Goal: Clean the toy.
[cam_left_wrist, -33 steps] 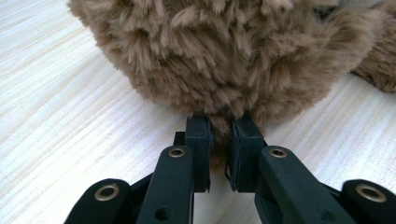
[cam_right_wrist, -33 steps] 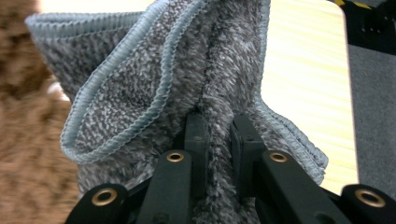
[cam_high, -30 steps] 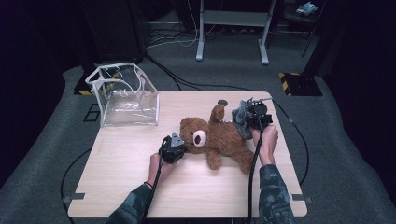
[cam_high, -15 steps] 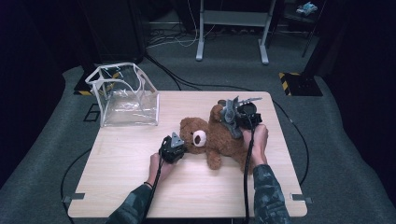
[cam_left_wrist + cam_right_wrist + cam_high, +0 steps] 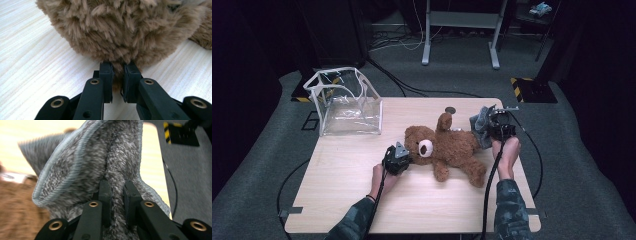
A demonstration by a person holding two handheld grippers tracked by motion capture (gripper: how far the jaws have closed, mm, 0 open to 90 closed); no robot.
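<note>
the left gripper [image 5: 397, 159] pinches the teddy bear's [image 5: 447, 147] head fur at nine o'clock, the right gripper [image 5: 496, 126] clamps a grey cloth [image 5: 100, 162] by its feet at three.

The teddy bear [image 5: 117, 27] runs off the left tool view at twelve o'clock — head cut off. In the right tool view the brown fur at eight o'clock is blurred, and the grey cloth [image 5: 100, 162] hides the jaw tips — probably a towel.
</note>
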